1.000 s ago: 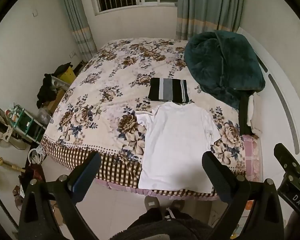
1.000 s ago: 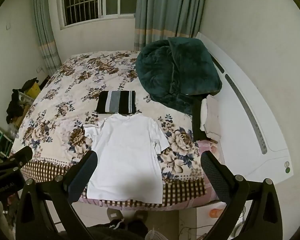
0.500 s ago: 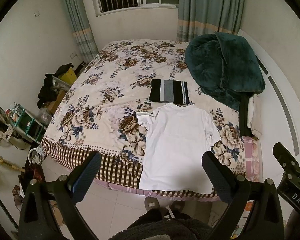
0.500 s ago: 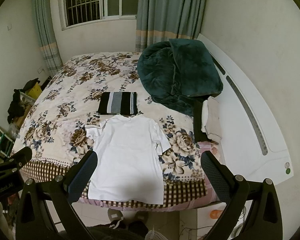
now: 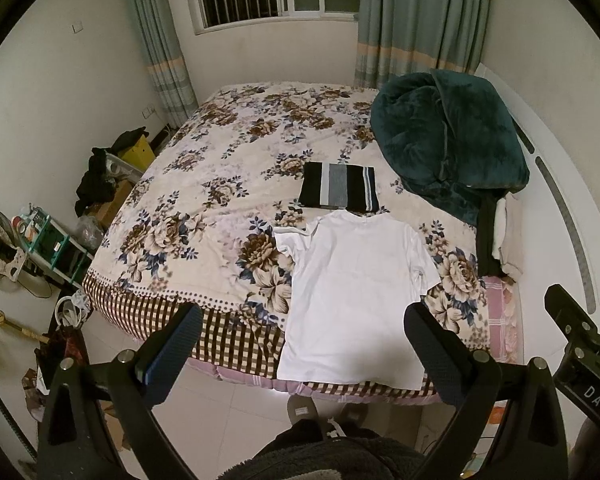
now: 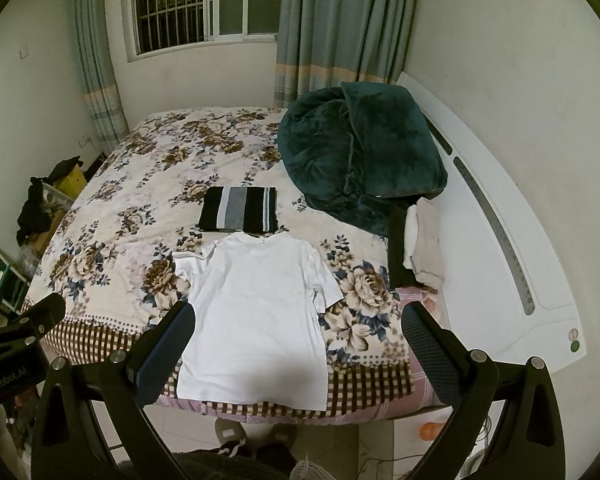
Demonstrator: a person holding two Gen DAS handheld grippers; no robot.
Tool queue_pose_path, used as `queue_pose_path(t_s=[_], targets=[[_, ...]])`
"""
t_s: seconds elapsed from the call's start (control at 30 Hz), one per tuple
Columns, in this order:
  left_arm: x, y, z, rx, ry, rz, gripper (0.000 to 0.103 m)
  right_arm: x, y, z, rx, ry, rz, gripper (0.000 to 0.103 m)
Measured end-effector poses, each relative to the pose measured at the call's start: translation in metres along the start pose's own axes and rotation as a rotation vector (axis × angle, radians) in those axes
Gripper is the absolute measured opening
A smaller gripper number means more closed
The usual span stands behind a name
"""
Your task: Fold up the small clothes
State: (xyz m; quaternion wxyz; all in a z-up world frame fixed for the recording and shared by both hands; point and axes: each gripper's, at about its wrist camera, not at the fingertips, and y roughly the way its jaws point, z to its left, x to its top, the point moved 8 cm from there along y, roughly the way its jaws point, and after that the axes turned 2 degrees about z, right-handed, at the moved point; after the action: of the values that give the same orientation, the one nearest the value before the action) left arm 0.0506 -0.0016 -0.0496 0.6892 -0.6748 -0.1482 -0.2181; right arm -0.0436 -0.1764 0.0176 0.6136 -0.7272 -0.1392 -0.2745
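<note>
A white T-shirt [image 5: 352, 296] lies flat on the floral bed, its hem at the near edge; it also shows in the right wrist view [image 6: 256, 320]. Beyond its collar lies a folded black-and-grey striped garment [image 5: 339, 193], also in the right wrist view [image 6: 239, 214]. My left gripper [image 5: 302, 350] is open and empty, held above the floor in front of the bed. My right gripper [image 6: 296, 350] is open and empty at about the same distance from the shirt.
A dark green blanket [image 5: 448, 148] is heaped at the bed's far right. Folded white and dark clothes [image 6: 418, 244] lie by the white headboard [image 6: 512, 280]. Boxes, a shelf and a fan [image 5: 0, 248] crowd the floor on the left. My slippers [image 6: 230, 434] stand below.
Both grippers have drawn slightly back and up from the bed, so the shirt sits a little farther away. Nothing on the bed has moved.
</note>
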Motion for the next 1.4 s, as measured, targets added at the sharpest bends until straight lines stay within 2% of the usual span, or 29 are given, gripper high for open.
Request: queue_pose_path(t_s=[0.33, 0.43, 0.7, 0.87, 1.4], targets=[[0.000, -0.001, 0.000, -0.002, -0.002, -0.007, 0.103, -0.003, 0.001, -0.002, -0.001, 0.000, -0.007, 0.103], [0.012, -0.006, 0.002, 0.000, -0.006, -0.009, 0.103, 0.022, -0.021, 0.007, 0.001, -0.004, -0.010, 0.103], [0.015, -0.008, 0.004, -0.001, -0.007, -0.013, 0.103, 0.045, -0.029, 0.009, 0.007, -0.005, -0.014, 0.103], [0.012, -0.008, 0.004, -0.003, -0.009, -0.016, 0.103, 0.035, -0.028, 0.008, 0.008, -0.003, -0.018, 0.103], [0.020, -0.009, 0.001, -0.006, -0.009, -0.023, 0.103, 0.036, -0.032, 0.010, 0.006, -0.003, -0.025, 0.103]])
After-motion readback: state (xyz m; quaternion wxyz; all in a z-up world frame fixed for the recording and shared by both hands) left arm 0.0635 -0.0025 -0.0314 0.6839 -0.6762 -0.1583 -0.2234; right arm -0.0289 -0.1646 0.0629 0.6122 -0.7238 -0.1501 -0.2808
